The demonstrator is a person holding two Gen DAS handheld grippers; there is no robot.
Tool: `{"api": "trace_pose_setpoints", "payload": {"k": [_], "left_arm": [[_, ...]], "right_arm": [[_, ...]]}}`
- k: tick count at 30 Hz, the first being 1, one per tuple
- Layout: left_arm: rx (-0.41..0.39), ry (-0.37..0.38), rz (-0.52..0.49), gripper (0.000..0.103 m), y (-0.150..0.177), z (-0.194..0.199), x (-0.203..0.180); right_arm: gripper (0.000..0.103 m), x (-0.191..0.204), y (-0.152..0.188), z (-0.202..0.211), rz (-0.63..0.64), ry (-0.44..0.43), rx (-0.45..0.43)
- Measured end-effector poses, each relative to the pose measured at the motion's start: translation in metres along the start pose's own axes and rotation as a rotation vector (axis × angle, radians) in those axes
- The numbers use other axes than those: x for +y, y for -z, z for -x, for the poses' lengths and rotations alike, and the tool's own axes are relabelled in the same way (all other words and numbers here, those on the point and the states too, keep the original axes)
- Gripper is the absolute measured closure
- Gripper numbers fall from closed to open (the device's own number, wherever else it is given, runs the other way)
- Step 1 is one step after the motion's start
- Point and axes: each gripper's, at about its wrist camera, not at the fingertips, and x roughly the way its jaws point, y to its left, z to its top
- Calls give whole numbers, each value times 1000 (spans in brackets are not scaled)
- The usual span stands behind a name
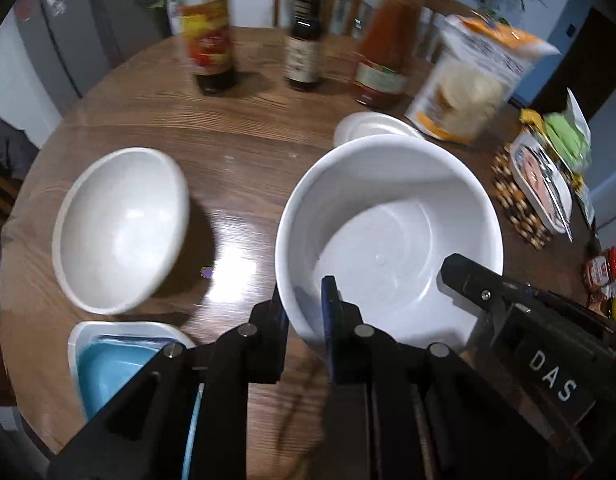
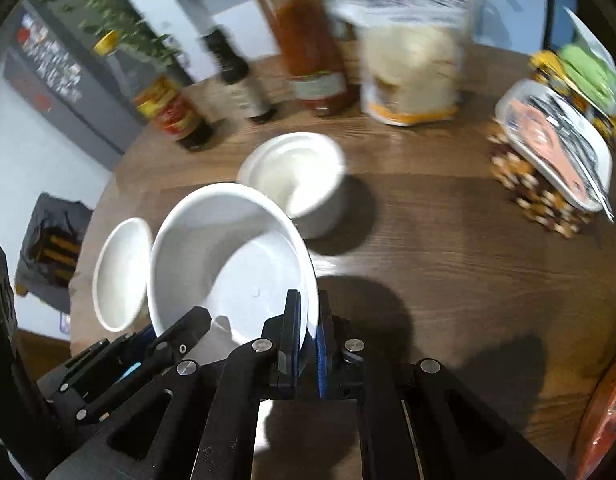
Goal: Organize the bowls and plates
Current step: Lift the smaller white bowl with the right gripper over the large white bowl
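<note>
- We are looking down at a round wooden tabletop [image 1: 244, 128], brown with a visible grain and a glossy sheen that is catching the light.
- We are holding a large white bowl [image 1: 388, 216] above the tabletop from two sides; it is smooth, deep and round, with steep walls, a flat bottom and a thin rim, and it looks like glazed ceramic or plastic, though we cannot tell which.
- Our left tongs [image 1: 304, 312] are clamped on the near rim of the large white bowl, one finger outside the wall and one blue-padded finger inside.
- Our right tongs [image 2: 308, 332] are clamped on the rim on the other side, the pads pressed nearly together over the thin wall.
- A shallower white bowl [image 1: 120, 228] is sitting on the tabletop to the left, well apart from the held one, tilted toward us in the left wrist view, smooth and shiny.
- A small white bowl stack [image 2: 296, 176] is resting beyond the held bowl, near the bottles.
- A white rectangular dish with a blue inside [image 1: 108, 356] is lying at the near left edge.
- Three bottles [image 1: 302, 40] and a crinkled bag [image 1: 468, 80] are standing blurred along the far side.
</note>
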Motion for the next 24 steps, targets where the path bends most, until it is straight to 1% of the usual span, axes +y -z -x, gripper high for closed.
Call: {"api": "trace_pose_setpoints", "payload": {"k": [6,11,16,20,24], "left_arm": [[-13,-45,57,88,-5,13,67],[-14,-76,86,88,-12,18,111],[3,-96,98,87,-19,14,146],[13,-97,88,87,-24,9,162],[42,-90,73,87,-28,-5,168]], "right_arm": [[95,66,-8,-21,71,-40,17],[95,115,-14,-39,119,-76,41],[95,144,-15,-50,146,-85,57],[95,158,-20,-63,143,-87,77],[95,164,-21,-74,135,-65,94]]}}
